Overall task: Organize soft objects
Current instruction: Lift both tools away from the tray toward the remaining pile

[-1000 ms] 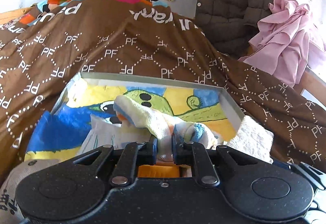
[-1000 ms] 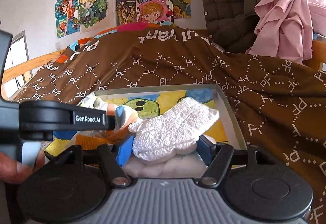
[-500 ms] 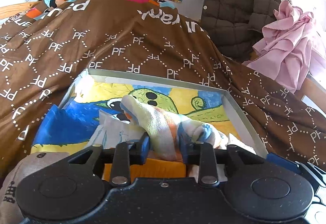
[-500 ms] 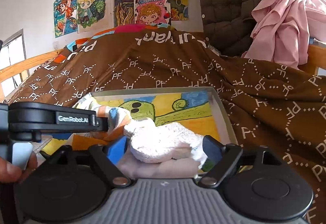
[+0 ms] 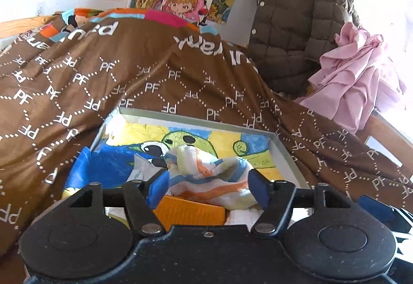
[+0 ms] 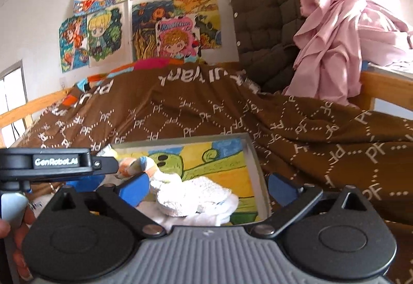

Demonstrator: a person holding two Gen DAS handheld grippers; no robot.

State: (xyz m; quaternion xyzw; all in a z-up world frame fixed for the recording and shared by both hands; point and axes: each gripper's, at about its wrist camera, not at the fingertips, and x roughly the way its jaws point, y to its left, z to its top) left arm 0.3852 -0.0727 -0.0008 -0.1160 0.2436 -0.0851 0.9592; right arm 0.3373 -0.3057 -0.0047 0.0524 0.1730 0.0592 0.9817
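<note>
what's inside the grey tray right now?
The grey tray is lined with a colourful drawing. On it lie a striped cloth, a white fluffy cloth and an orange block. The drawing's near part is covered.

I see a brown blanket printed with white "PF" lettering spread over a wooden-framed bed. A quilted olive-brown jacket hangs behind it, touching a bunched pink garment. Colourful cartoon drawings cover the white wall.
</note>
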